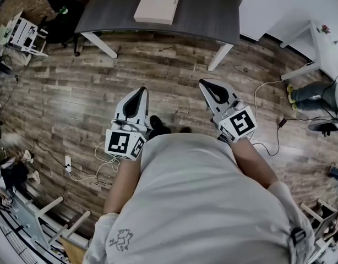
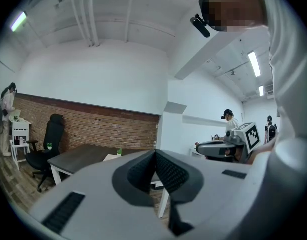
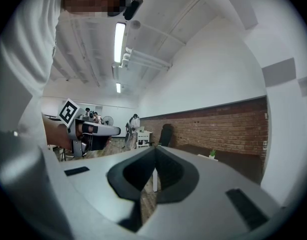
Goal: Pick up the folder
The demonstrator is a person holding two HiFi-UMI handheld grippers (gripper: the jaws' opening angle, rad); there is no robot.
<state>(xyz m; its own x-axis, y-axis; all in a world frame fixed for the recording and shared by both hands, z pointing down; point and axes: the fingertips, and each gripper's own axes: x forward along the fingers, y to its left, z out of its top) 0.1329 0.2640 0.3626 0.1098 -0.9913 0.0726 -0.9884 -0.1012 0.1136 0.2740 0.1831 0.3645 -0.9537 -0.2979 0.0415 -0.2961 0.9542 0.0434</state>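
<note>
The folder [image 1: 157,5], a pale flat rectangle, lies on the dark table [image 1: 213,15] at the top of the head view, well ahead of both grippers. My left gripper [image 1: 140,92] and right gripper [image 1: 205,84] are held level in front of my body over the wooden floor, far short of the table. Both are shut with nothing between the jaws. In the left gripper view the jaws [image 2: 155,153] meet, with the table [image 2: 78,156] beyond them. The right gripper view shows its closed jaws [image 3: 154,149] and the left gripper [image 3: 101,129] alongside.
A black office chair [image 1: 61,4] stands left of the table and a white stand [image 1: 23,32] lies farther left. Cables [image 1: 262,92] run across the floor at right, near a seated person's legs [image 1: 315,92] and a white table [image 1: 323,43].
</note>
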